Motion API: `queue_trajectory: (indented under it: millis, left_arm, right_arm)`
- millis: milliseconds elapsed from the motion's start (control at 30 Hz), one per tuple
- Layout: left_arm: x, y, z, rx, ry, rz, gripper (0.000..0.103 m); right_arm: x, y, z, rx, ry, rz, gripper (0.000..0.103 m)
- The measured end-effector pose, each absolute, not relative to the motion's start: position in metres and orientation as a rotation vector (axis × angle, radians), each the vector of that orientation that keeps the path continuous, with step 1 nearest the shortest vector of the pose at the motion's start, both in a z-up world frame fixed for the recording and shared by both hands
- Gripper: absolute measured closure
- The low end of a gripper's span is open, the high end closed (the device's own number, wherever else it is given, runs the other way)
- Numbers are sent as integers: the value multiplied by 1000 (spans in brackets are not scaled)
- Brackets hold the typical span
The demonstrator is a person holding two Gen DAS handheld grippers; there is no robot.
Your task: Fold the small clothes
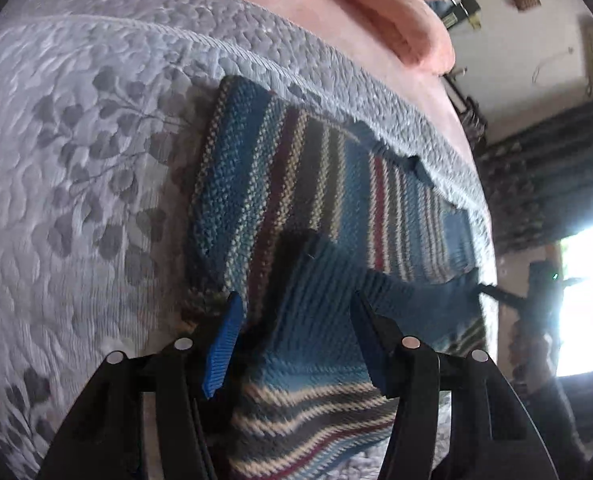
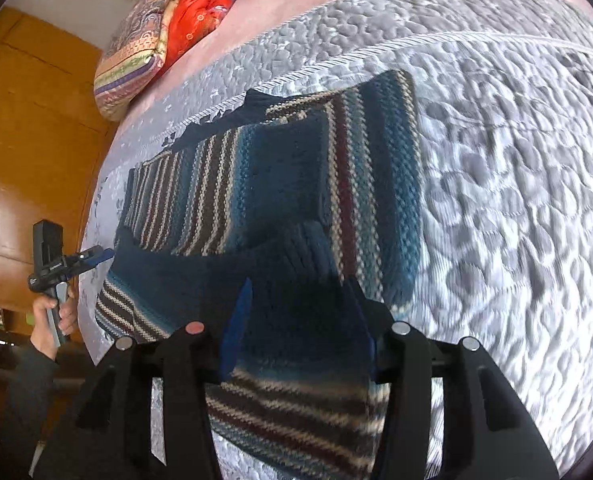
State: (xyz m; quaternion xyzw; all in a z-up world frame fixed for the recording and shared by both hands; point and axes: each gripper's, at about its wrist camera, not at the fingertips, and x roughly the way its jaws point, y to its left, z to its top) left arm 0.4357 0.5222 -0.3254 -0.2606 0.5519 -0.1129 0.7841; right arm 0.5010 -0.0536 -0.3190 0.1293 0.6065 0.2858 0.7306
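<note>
1. My left tool (image 1: 296, 344) hangs low over the near edge of the blue, cream and maroon striped knitted garment (image 1: 316, 184); its blue-padded jaws stand apart with a raised fold of knit between them, not pinched as far as I can judge.
2. My right tool (image 2: 304, 320) is in the same pose: jaws apart, dark blue knit humped up between them.
3. The garment lies on the grey quilted leaf-pattern bed cover (image 1: 76, 160), partly folded, its long side running left to right in front of me and the stripes running away from me.
4. So the free near edge sits right under both tools, and the far edge lies straight ahead. My guess is that the next fold goes that way.
5. Nothing blocks that path. The orange patterned folded quilt (image 2: 184, 8) and the pink blanket (image 1: 396, 12) lie well apart, up the bed.
</note>
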Motion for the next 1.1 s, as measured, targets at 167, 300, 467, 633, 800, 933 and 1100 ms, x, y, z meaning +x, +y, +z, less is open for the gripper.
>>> queue_trajectory:
  millis: [167, 300, 467, 633, 800, 933, 1100]
  left_arm:
    - [444, 510, -337, -499, 1237, -292, 46]
    - [445, 500, -340, -442, 1255, -318, 61]
    - [440, 495, -339, -423, 1243, -310, 93]
    - [424, 491, -305, -425, 1127, -343, 94]
    - [413, 487, -258, -409, 1004, -376, 95]
    - [422, 494, -220, -387, 915, -361, 95]
    - [461, 504, -200, -354, 892, -311, 95]
  right_arm:
    - [509, -46, -331, 253, 1357, 670, 51]
    - [506, -47, -330, 254, 1344, 693, 56]
    - [495, -50, -321, 212, 1307, 705, 91]
    - [481, -55, -295, 210, 1230, 709, 95]
    - [474, -58, -255, 194, 1129, 708, 95]
    - [484, -62, -222, 190, 1045, 683, 95]
    - [527, -59, -195, 186, 977, 609, 95]
